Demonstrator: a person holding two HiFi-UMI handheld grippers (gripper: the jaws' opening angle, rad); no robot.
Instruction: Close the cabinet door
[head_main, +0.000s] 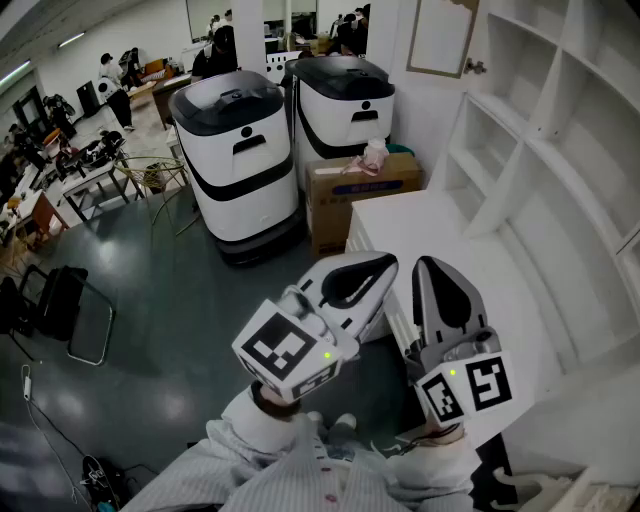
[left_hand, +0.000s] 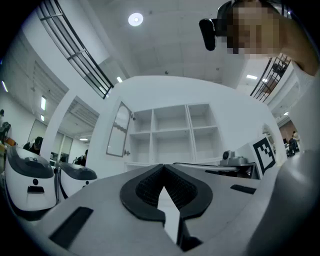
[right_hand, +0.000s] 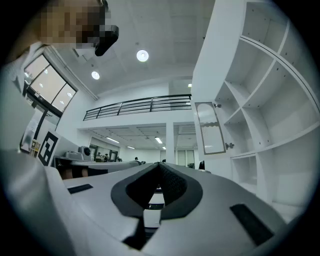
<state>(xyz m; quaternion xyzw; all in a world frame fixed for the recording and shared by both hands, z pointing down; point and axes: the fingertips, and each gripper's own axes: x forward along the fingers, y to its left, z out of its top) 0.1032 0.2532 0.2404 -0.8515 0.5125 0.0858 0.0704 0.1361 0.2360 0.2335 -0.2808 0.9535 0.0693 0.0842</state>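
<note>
The white cabinet (head_main: 545, 150) of open shelves fills the right side of the head view. Its framed door (head_main: 440, 38) stands swung open at the top, with a small knob (head_main: 475, 67) on its edge. In the left gripper view the door (left_hand: 118, 130) hangs left of the shelves (left_hand: 172, 132); the right gripper view has the door (right_hand: 209, 128) at the edge of the shelves (right_hand: 260, 100). My left gripper (head_main: 385, 262) and right gripper (head_main: 428, 262) are held side by side near my body, well short of the door. Both are shut with nothing between the jaws.
Two white wheeled robots (head_main: 240, 150) (head_main: 345, 100) stand ahead on the grey floor, a cardboard box (head_main: 360, 190) beside them. A low white counter (head_main: 420, 215) juts from the cabinet's base. A folding chair (head_main: 70, 310) and work tables with people are far left.
</note>
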